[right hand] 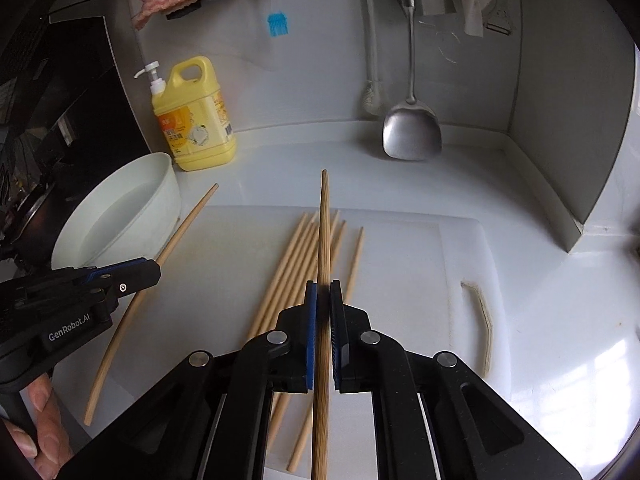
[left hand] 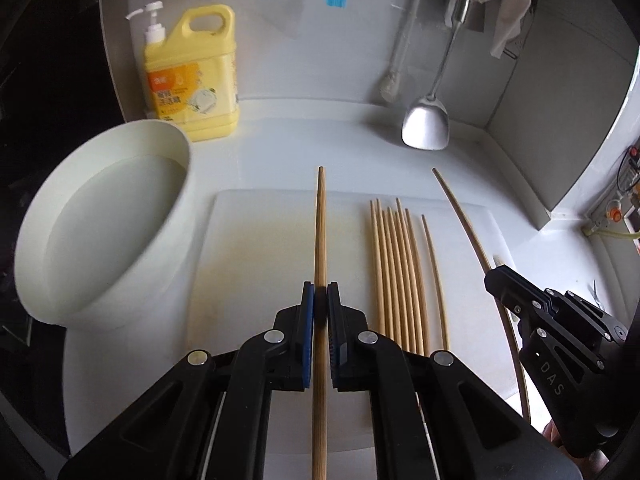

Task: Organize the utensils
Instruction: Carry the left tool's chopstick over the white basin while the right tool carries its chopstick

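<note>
Two hand-held grippers, each with one bamboo chopstick, above a white cutting board [left hand: 260, 240] on a pale bench [left hand: 300, 140]. The left gripper [left hand: 320, 304] has its jaws pressed together on a chopstick [left hand: 320, 220] that runs straight out between the blue pads [left hand: 307, 320], tip forward, tail passing back under the body. The right gripper [right hand: 323, 300] pinches a second chopstick [right hand: 325, 232] in the same manner; in the left view it appears side-on at the right edge [left hand: 516, 292], with its stick [left hand: 460, 204] slanting off toward the back of the bench. Both held sticks seem clear of the board.

The remaining chopsticks [left hand: 396, 280] lie side by side on the board, roughly parallel, one a little apart on the right side of the row. A white bowl holding water [left hand: 104, 224] stands at the board's left, a yellow detergent bottle [left hand: 192, 76] behind it, and a steel spatula [left hand: 426, 124] hangs against the back wall.

Handling, as judged: each stick is light, stiff and slender, round enough to roll, and probably slick if wet. A pinch near mid-length, as here, keeps it balanced; a hold near one end would let it pivot in the jaws. Flat pads across the shaft suit it, with no crushing risk. A loose stick lying against its neighbours leaves little room for a jaw to slip in beside it.
</note>
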A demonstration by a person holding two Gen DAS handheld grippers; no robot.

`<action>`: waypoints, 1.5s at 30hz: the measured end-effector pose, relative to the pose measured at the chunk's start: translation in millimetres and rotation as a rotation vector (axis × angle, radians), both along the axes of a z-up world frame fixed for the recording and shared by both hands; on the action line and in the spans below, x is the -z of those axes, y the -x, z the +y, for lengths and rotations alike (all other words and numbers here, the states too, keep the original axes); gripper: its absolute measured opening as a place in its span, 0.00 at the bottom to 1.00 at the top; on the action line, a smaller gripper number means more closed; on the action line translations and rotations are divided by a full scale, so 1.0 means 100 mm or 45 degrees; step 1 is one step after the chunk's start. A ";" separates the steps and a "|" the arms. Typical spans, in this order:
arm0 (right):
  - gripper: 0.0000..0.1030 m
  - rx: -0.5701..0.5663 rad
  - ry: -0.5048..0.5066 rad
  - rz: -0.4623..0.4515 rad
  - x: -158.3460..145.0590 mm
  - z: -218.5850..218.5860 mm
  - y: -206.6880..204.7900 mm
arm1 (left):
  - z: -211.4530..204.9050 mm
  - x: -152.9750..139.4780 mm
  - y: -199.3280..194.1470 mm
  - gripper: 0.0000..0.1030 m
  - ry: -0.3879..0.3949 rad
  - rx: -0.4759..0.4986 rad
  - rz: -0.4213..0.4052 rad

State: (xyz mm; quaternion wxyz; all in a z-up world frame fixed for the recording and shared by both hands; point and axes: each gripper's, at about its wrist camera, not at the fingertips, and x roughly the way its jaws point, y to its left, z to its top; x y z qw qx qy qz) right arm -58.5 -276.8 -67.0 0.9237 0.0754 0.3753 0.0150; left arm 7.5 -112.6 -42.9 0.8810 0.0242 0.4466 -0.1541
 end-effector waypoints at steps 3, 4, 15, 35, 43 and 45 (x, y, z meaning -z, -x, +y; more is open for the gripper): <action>0.06 -0.065 -0.007 -0.029 -0.18 0.17 -0.09 | 0.27 -0.22 -0.01 0.07 0.011 -0.075 -0.016; 0.06 -0.085 -0.009 -0.037 -0.25 0.25 -0.12 | 0.36 -0.28 -0.02 0.07 0.014 -0.097 -0.022; 0.06 -0.240 -0.029 -0.040 -0.47 1.45 -0.74 | 1.62 -0.64 -0.42 0.07 0.000 -0.221 -0.111; 0.06 -0.255 -0.071 0.131 -0.05 2.75 -1.92 | 2.65 0.07 -1.56 0.07 0.041 -0.177 0.100; 0.06 -0.235 -0.068 0.231 0.18 2.71 -2.16 | 2.58 0.32 -1.76 0.07 -0.009 -0.166 0.141; 0.06 -0.227 -0.071 0.250 0.22 2.69 -2.20 | 2.57 0.37 -1.80 0.07 -0.014 -0.166 0.154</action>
